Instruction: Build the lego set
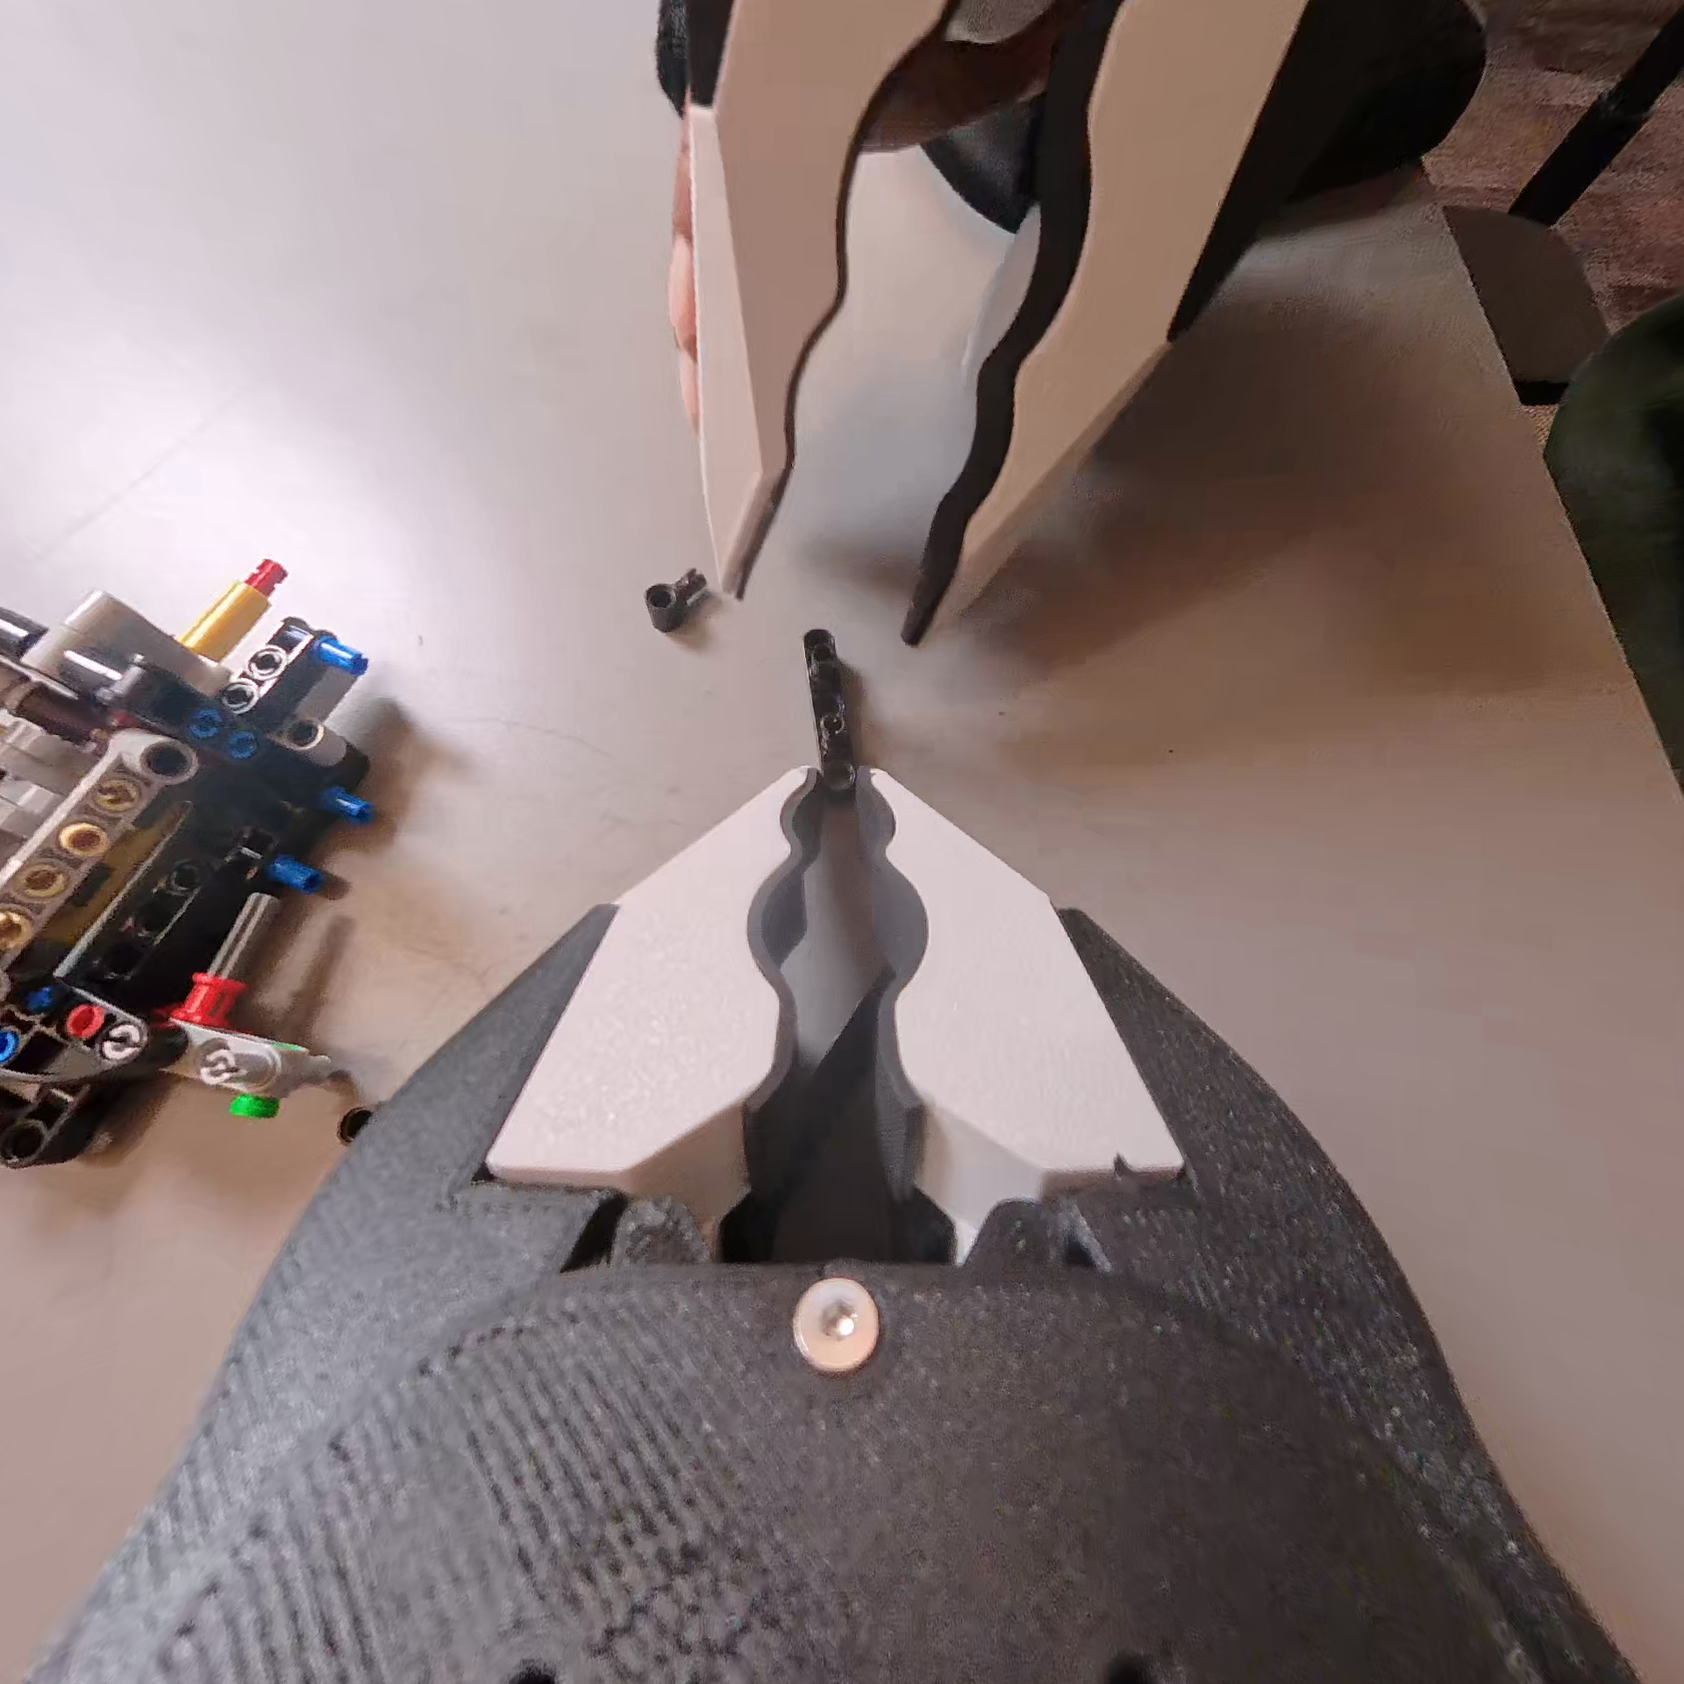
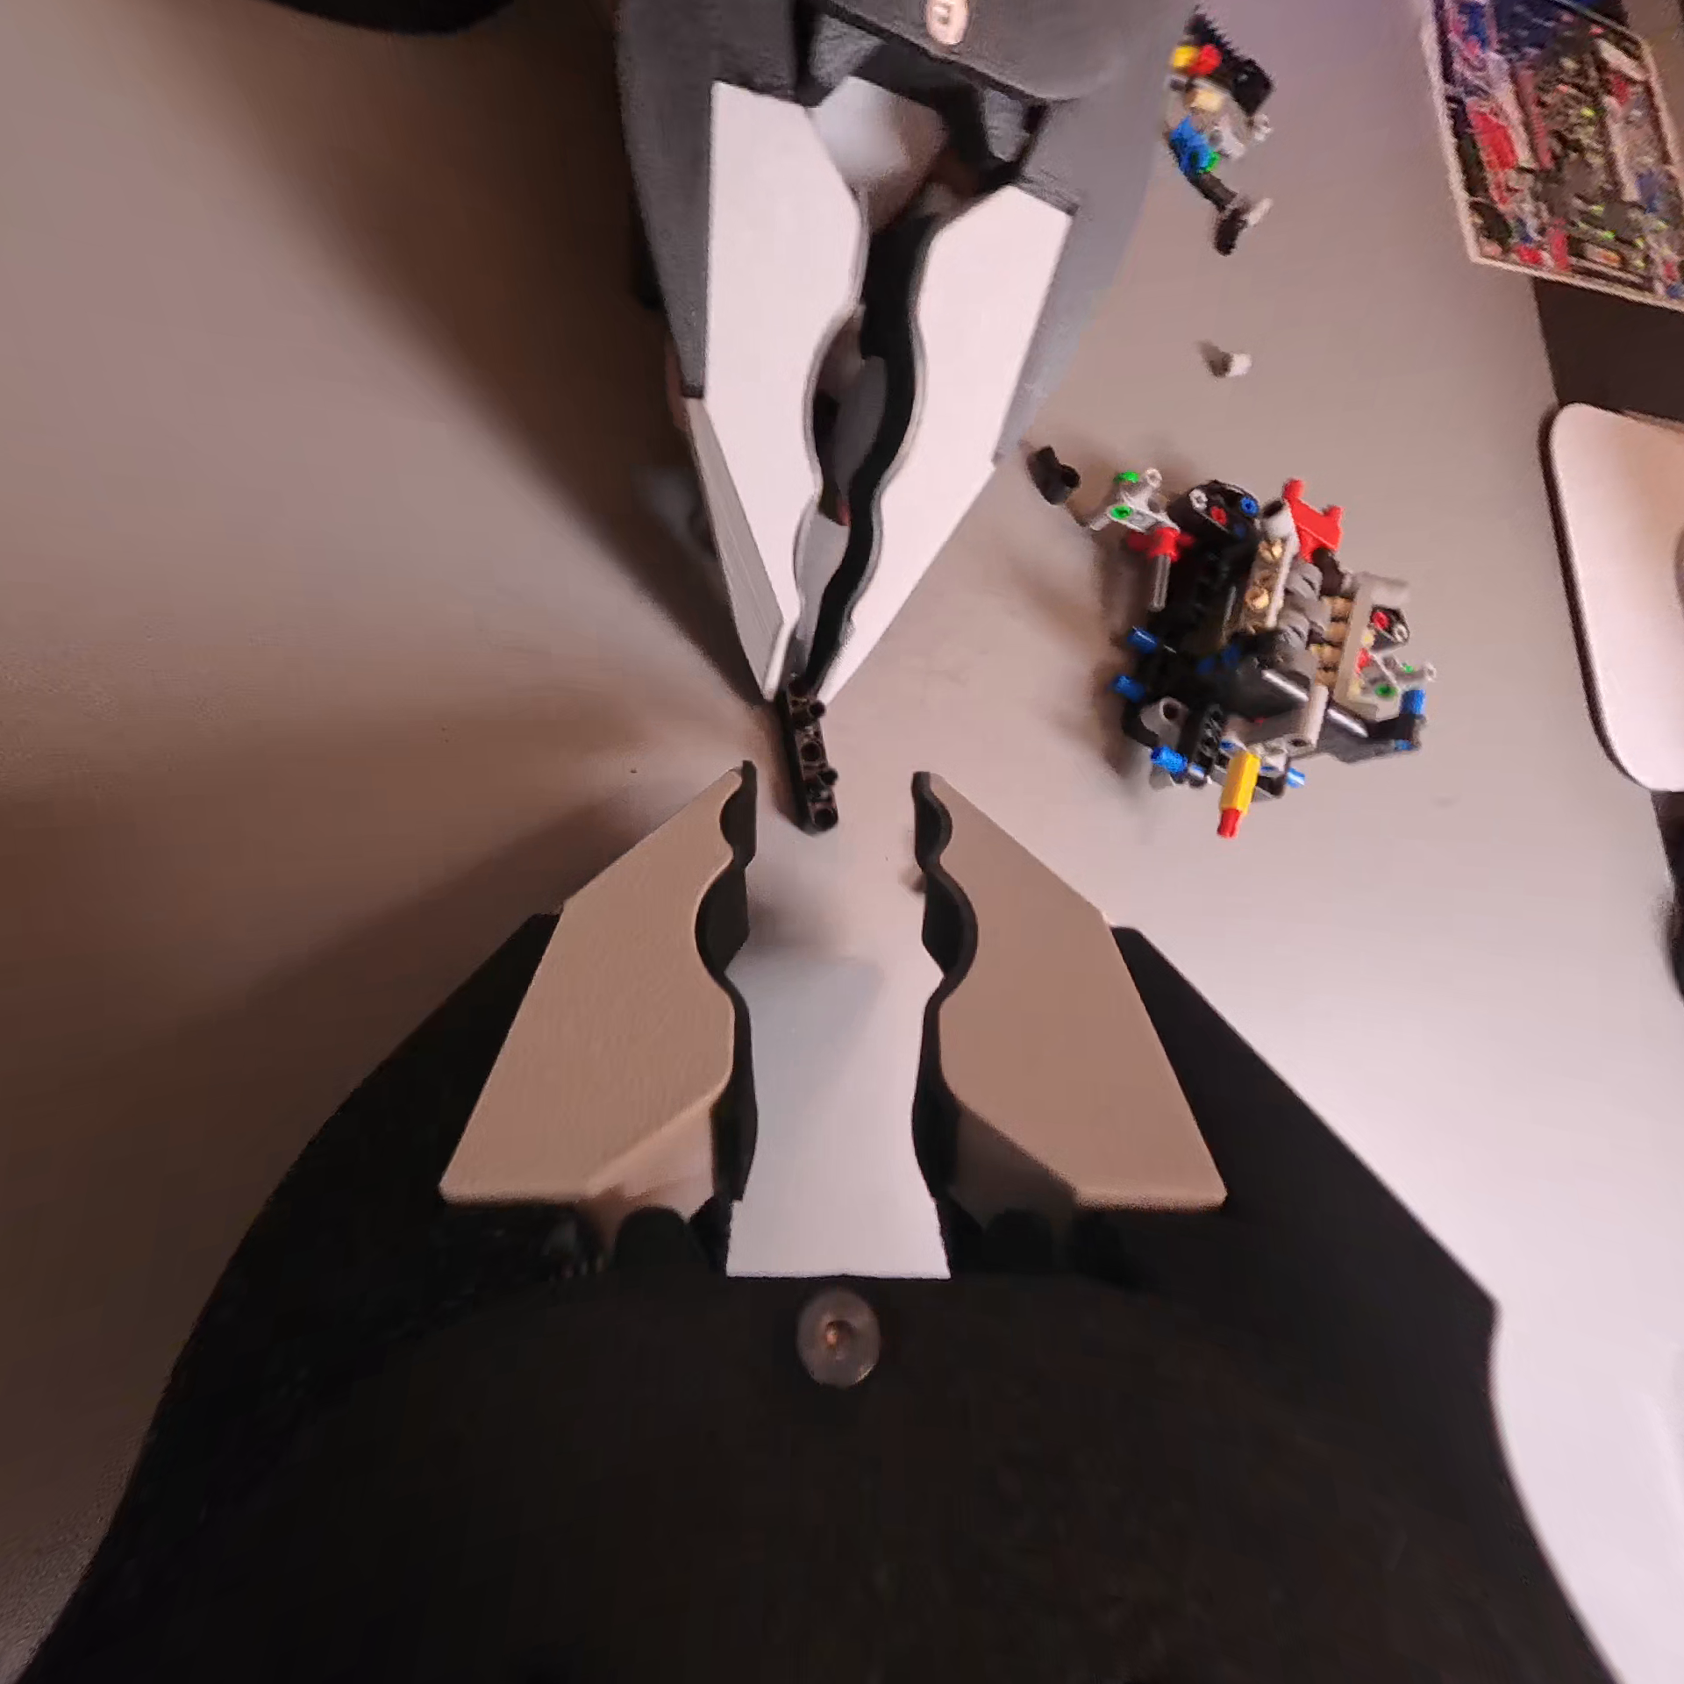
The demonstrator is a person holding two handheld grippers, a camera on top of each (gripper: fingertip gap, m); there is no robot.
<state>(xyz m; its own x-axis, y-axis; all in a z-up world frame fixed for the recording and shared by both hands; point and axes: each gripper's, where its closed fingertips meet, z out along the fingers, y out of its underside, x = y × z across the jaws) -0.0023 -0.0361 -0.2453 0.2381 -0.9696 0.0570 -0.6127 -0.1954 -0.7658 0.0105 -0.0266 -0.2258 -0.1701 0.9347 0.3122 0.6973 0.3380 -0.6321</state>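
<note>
Fingers (image 1: 693,984) of the left gripper (image 1: 838,775) are pinched together on one end of a black beam (image 1: 827,702), which sticks forward from the tips just above the table (image 1: 456,273). Facing it, the right gripper (image 2: 834,788) stands apart with nothing in it, tips on either side of the beam's free end. A small black connector (image 1: 676,597) lies just beyond. The half-built model (image 2: 1276,638) sits off to the side. This looks like a handover or regrip; next, the right must close squarely on the beam.
</note>
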